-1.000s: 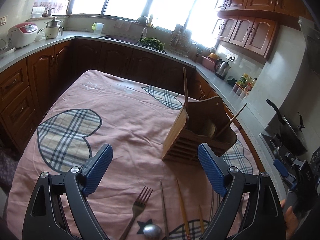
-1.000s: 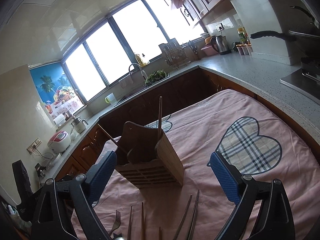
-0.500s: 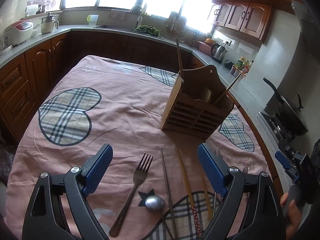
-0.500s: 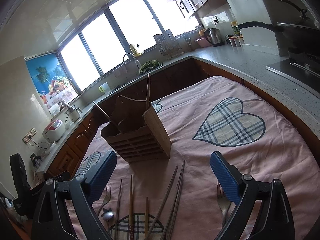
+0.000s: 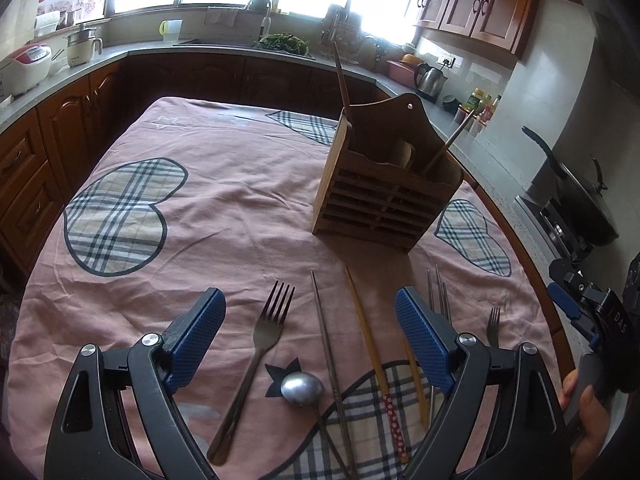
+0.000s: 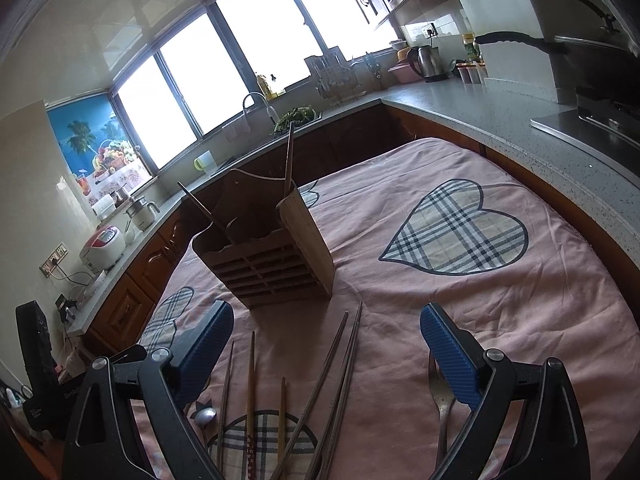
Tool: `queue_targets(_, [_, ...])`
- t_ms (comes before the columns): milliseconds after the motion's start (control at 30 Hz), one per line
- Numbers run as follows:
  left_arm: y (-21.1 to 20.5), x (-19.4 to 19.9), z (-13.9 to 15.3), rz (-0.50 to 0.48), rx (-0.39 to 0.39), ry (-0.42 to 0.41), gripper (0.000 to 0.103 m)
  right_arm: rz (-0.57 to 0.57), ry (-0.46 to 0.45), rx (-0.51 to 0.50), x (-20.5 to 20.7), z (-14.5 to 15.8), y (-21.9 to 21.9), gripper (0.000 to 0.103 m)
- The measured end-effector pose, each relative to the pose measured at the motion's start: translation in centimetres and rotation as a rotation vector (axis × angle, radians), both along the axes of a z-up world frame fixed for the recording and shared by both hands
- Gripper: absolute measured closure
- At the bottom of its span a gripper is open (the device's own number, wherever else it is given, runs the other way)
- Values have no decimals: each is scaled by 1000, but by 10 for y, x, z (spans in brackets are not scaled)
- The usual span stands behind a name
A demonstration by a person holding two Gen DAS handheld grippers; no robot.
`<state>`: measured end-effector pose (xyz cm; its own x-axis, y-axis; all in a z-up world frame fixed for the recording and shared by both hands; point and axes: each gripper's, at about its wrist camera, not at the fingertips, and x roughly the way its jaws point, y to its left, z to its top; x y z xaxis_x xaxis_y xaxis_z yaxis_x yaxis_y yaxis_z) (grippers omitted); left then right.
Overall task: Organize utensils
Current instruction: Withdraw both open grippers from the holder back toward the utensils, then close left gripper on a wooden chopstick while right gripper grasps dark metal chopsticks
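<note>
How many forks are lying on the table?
2. One silver metal fork lies on the pink tablecloth between the left gripper's fingers; another fork lies farther right, partly behind the right-hand finger. More could be hidden.

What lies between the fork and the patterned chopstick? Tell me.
In the left wrist view, between the fork and the patterned chopstick lie a dark metal chopstick and, nearer the camera, the spoon, all on the pink tablecloth.

Slatted wooden caddy (image 5: 384, 196), seemingly matt
</note>
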<state>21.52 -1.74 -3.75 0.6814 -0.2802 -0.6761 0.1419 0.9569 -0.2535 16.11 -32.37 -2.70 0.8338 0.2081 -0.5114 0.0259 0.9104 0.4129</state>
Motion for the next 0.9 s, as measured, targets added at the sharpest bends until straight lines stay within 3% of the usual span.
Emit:
queue_targets(300, [-22, 19, -10, -51, 10, 31, 19, 5, 60, -9, 21, -16, -2, 7])
queue_targets(500, [-39, 37, -23, -87, 24, 66, 30, 12, 109, -22, 41, -31, -1, 11])
queue_targets(667, [-52, 52, -37, -117, 29, 109, 37, 23, 171, -32, 61, -45, -1, 39])
queue_targets(900, [-73, 74, -57, -168, 65, 164, 47, 39, 234, -41, 86, -63, 1, 55])
